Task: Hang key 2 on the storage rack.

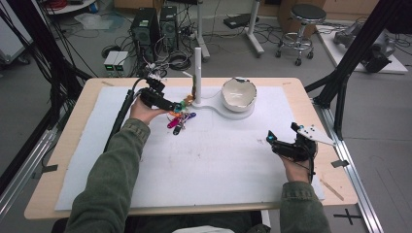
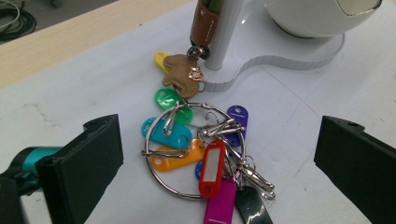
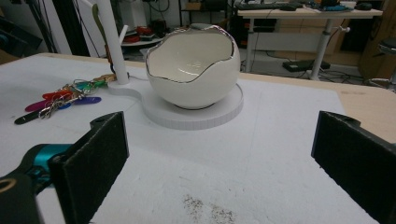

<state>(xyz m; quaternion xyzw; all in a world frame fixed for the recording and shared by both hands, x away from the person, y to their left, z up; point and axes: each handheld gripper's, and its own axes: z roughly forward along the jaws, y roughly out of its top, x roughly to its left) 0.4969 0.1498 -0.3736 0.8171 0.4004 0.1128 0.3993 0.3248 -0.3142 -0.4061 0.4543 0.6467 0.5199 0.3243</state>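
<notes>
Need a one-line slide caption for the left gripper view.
Open left tool poised over a key ring of coloured tags beside the white stand.

— Pictured, just beyond my left claw [image 1: 171, 105]: a white post [image 1: 197, 73] upright on its curved base [image 1: 211, 107].

— Ahead of my right claw [image 1: 282, 132], well apart, I see a cracked-egg bowl [image 1: 238, 93] on that base; a stool [image 1: 302, 19] stands far behind.

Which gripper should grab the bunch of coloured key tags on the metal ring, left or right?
Left. The left gripper hovers right at the bunch of coloured plastic key tags on a metal ring, jaws open around it. The right gripper sits open, far off across the white mat.
</notes>
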